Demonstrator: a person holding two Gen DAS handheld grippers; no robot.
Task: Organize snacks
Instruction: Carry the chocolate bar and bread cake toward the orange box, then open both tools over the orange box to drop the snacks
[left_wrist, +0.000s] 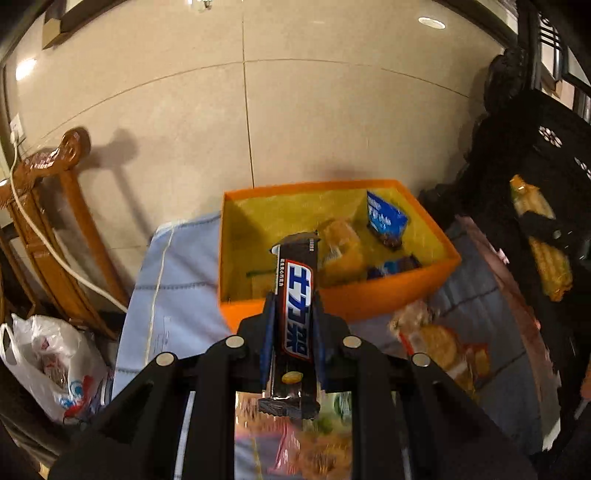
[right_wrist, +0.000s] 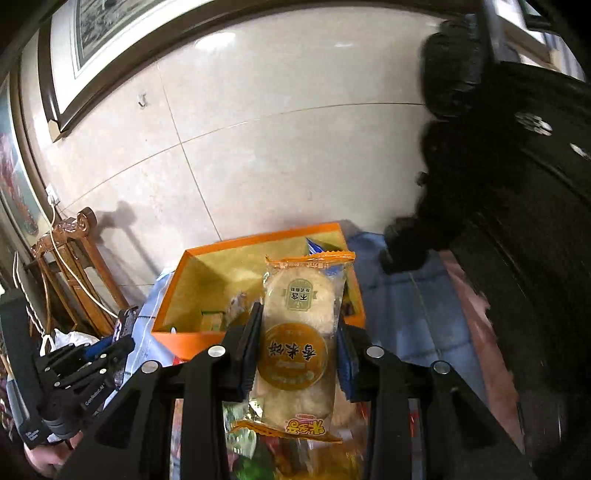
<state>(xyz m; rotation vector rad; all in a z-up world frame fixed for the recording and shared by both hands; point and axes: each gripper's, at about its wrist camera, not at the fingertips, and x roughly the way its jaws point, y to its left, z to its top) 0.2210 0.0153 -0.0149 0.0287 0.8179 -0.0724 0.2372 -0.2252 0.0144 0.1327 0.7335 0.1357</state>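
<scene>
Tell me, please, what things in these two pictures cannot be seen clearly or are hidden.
- Left wrist view: packets on the table under the left gripper are motion-blurred; the chocolate bar covers part of the orange box.
- Right wrist view: the rice cracker pack in the right gripper hides much of the box's contents; dark furniture shows no detail.

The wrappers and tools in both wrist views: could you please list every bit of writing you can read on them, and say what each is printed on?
"士力架", seen sideways: on the dark chocolate bar held in the left gripper.
"香米饼", seen upside down: on the rice cracker packet held in the right gripper.
"GenRobot.AI": on the left gripper's body in the right wrist view.
Small print on the blue packet in the orange box is too blurred to read.
</scene>
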